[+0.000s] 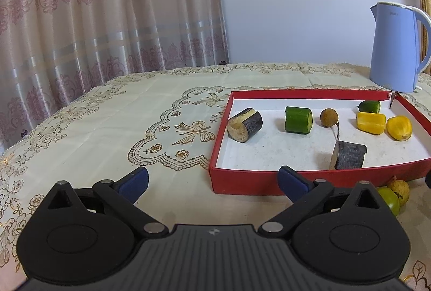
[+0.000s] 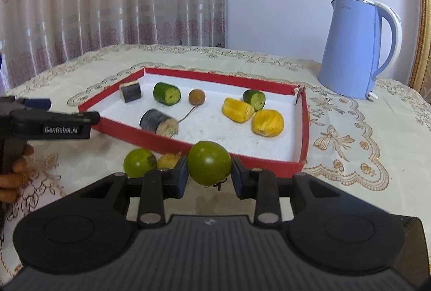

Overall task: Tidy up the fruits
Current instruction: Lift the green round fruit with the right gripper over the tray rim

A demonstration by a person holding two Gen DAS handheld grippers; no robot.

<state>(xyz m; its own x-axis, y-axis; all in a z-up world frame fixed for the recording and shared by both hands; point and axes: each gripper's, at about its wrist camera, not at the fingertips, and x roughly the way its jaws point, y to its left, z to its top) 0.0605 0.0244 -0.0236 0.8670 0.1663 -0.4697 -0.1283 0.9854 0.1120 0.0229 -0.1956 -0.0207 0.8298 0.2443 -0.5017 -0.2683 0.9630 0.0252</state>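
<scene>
Green tomato (image 2: 209, 162) sat clamped between the blue pads (image 2: 182, 175) of the right gripper (image 2: 207, 178), held just short of the red tray's (image 2: 303, 129) near wall. Left gripper (image 1: 212, 182) was spread wide w/ nothing in it, by the tray's front-left corner. Second green tomato (image 2: 139, 162) and a yellowish fruit (image 2: 169, 159) lay on the tablecloth (image 1: 107, 113) against the near wall. Inside — two dark cut pieces (image 1: 244, 125), two green ones (image 1: 298, 119), two yellow (image 1: 370, 123), a brown longan (image 1: 329, 117); bare white floor at front right. Blue kettle (image 2: 355, 48) stood beyond the far-right corner.
</scene>
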